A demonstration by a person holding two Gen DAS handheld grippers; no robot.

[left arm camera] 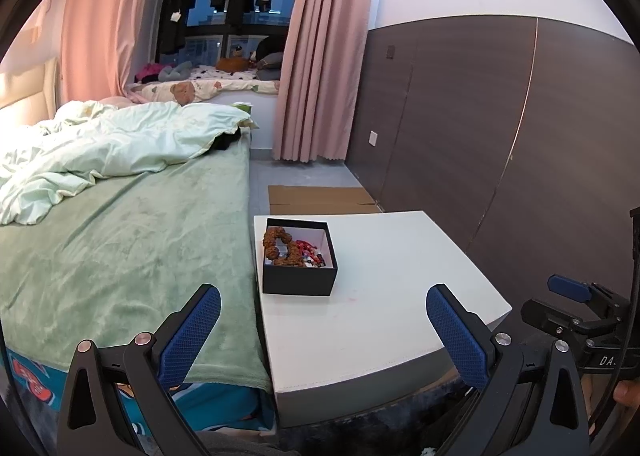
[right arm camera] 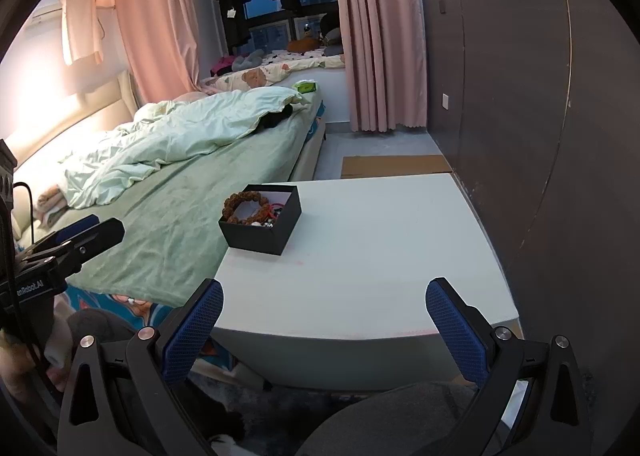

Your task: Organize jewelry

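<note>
Here, a small black square cardboard box with a white lining (left arm camera: 298, 260) stands open on the far left part of a white rectangular table (left arm camera: 384, 296), close to the edge that meets the bed. Inside it a brown knobbly beaded bracelet (left arm camera: 280, 246) leans against the left wall, with a tangle of red cord and small coloured beads (left arm camera: 312, 254) beside it (too small to sort out piece by piece). The left gripper (left arm camera: 323, 322) hovers at the near edge of the table, its blue-padded fingers (left arm camera: 192, 332) spread wide and empty. The right gripper (right arm camera: 324, 320) hangs likewise wide apart, holding nothing. Left of the table lies a bed with a green plush blanket (left arm camera: 132, 248); pink curtains (left arm camera: 316, 55) hang far behind.
</note>
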